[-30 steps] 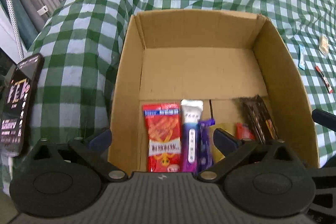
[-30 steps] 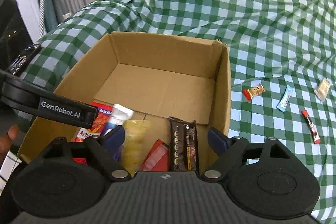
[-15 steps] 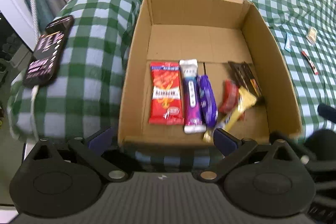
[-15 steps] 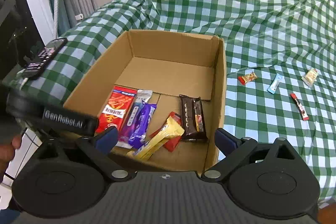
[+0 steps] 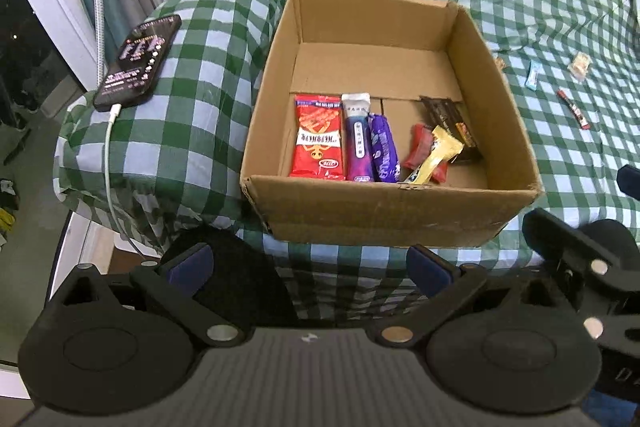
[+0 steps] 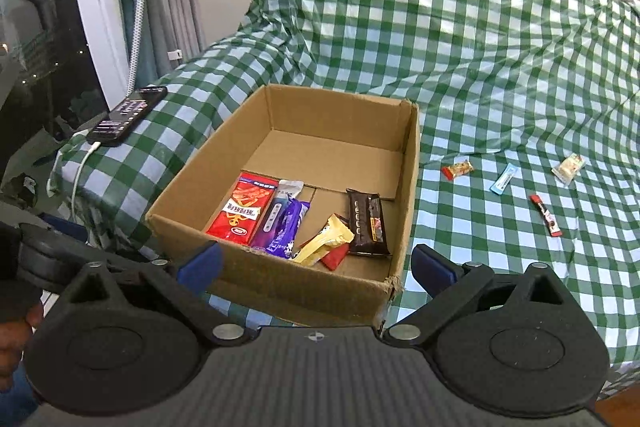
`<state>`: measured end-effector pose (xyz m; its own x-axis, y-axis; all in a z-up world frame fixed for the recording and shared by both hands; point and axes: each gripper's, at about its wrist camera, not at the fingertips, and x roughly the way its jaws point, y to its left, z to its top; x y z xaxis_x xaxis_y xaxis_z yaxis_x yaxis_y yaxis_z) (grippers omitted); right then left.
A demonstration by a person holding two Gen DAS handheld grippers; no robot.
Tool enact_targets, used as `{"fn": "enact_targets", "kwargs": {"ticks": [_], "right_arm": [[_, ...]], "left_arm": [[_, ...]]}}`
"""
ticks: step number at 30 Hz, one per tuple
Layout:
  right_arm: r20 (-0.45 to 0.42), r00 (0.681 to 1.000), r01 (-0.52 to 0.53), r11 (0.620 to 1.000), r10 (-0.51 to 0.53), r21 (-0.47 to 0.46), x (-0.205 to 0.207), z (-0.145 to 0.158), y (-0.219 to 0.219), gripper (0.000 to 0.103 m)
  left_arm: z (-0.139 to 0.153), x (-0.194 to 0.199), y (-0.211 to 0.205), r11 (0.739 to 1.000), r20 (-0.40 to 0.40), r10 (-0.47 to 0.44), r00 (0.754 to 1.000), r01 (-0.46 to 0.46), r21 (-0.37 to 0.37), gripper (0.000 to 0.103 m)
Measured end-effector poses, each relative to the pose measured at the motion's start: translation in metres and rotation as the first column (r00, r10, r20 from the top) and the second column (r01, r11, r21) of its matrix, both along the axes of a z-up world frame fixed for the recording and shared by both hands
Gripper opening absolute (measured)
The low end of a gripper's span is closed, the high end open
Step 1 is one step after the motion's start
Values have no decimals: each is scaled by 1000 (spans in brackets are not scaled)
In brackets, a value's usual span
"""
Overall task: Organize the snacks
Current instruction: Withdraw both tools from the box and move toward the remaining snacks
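Even, soft indoor light fills both wrist views, brightest on the checked cloth [image 6: 460,39] at upper right, where the sheen washes the white squares pale. The window [image 6: 36,75] at left is dark. Inside the cardboard box [image 5: 392,215], the near wall throws a gentle shadow over the floor. Fisheye curvature bends straight edges toward the frame borders, corners vignette black, and detail stays reasonably sharp, with slight softness at the margins.

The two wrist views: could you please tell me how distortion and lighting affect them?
Left wrist view: fisheye bows the cardboard box edges, and the frame corners go dark. Right wrist view: the checked cloth curves outward, daylight falls evenly, and the window side at left stays dim.
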<state>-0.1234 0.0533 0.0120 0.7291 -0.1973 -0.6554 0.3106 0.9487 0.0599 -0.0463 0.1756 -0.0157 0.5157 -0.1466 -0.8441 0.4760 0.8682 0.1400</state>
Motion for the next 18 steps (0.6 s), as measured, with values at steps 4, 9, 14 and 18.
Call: {"fn": "enact_targets", "kwargs": {"ticks": [4,9,14,18], "right_arm": [[28,1000,4,1000,-4,-12,-13,6,3,100],[56,998,12,1000,-11,-19,-24,12,3,101],[73,997,12,1000,-11,-21,-29,15,4,101],[82,997,9,1000,-8,-22,-32,16,5,101]], "left_arm": [[7,-11,0,1000,25,-12,1000,12,-5,103],[15,-20,1,1000,49,-19,999,19,-9,103],[18,-25,2,1000,60,-17,998,18,-7,103],[20,-26,2,1000,65,-19,998,20,-5,103]]}}
